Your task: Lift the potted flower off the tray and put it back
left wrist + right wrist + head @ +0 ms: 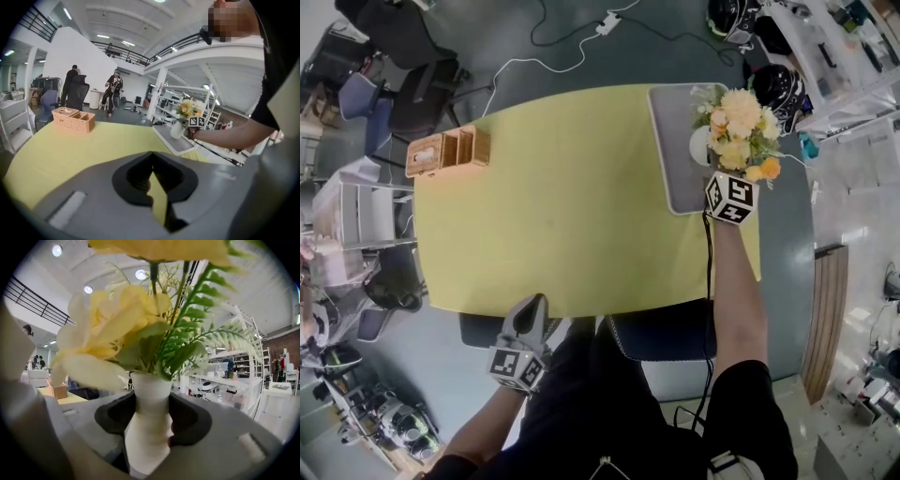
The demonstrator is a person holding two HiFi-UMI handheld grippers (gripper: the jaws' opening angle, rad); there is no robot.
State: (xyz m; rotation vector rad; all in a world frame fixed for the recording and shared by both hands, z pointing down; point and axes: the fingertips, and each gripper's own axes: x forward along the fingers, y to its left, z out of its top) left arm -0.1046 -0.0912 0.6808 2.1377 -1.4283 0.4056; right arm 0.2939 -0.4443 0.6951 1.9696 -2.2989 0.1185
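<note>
The right hand-held gripper (149,416) clenches the potted flower (736,127) by its white neck at the tray (670,178), two o'clock on the desk (562,216); the left hand-held gripper (532,314), closed and empty, sits at six o'clock.

head view steeply overhead; gripper views low, level (all share table (581,216))

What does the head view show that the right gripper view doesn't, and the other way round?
Only the head view: the grey tray under the vase, and the left gripper at the table's near edge. Only the right gripper view: the right gripper with its fingers pressed on the vase's neck, and shelves behind. Both: the flowers, the vase and the basket.
</note>
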